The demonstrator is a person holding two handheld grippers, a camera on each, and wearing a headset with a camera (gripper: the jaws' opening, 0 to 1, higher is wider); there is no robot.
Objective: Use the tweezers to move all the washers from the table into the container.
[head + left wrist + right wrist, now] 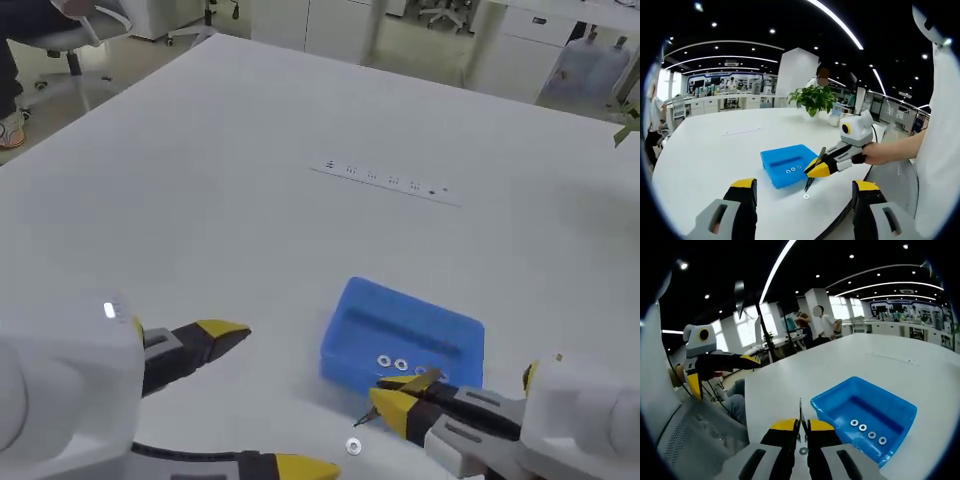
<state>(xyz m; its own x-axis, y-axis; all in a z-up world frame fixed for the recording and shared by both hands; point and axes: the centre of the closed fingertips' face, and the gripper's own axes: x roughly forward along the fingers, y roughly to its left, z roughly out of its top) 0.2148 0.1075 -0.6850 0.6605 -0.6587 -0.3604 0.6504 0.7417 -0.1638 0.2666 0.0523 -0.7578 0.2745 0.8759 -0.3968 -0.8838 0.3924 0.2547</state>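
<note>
Tweezers [800, 412] sit clamped in the right gripper's [803, 426] closed jaws, tip pointing down near a lone washer [803, 451] on the table [250, 180] just beside the blue container [840, 399], which holds four washers [867, 431]. Left gripper [288, 400] hangs spread wide, gripping nothing.

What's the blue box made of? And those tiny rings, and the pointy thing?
The blue box looks like plastic: one even bright colour, matte, with a soft rounded rim. The tiny rings look like metal: silvery, shiny, thin and flat. The tweezers seem to be dark metal, but they are too thin to tell for sure.
</note>
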